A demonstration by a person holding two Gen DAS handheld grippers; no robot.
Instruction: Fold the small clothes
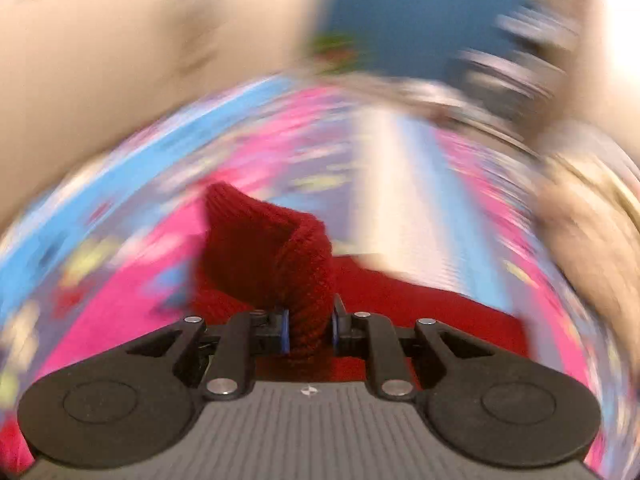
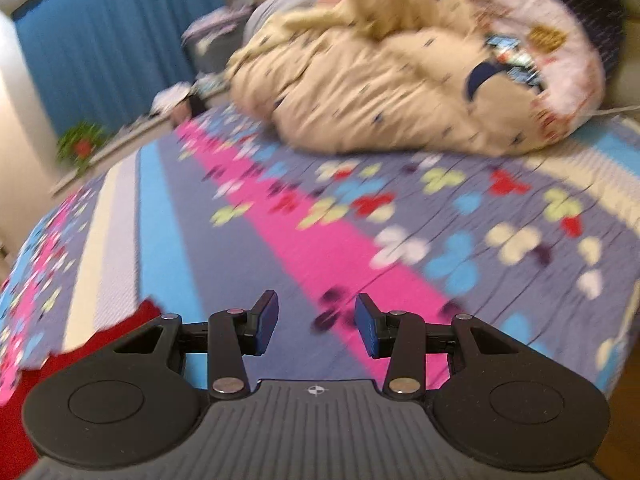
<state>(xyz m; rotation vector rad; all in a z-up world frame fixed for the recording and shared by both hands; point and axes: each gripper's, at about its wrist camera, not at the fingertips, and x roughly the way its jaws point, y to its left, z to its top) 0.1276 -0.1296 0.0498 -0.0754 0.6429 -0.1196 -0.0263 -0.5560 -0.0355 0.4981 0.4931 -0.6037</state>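
A red knit garment (image 1: 276, 248) lies on the patterned bedspread (image 1: 132, 248). My left gripper (image 1: 309, 330) is shut on a bunched fold of it, which stands up between the blue pads. More of the red cloth spreads flat to the right. The left wrist view is blurred by motion. My right gripper (image 2: 316, 320) is open and empty above the bedspread (image 2: 320, 232). An edge of the red garment (image 2: 48, 360) shows at the lower left of the right wrist view.
A heaped beige quilt (image 2: 360, 92) and a pink pillow (image 2: 560, 32) lie at the far side of the bed. A blue curtain (image 2: 100, 40) and a small plant (image 2: 80, 144) stand beyond the bed's left edge.
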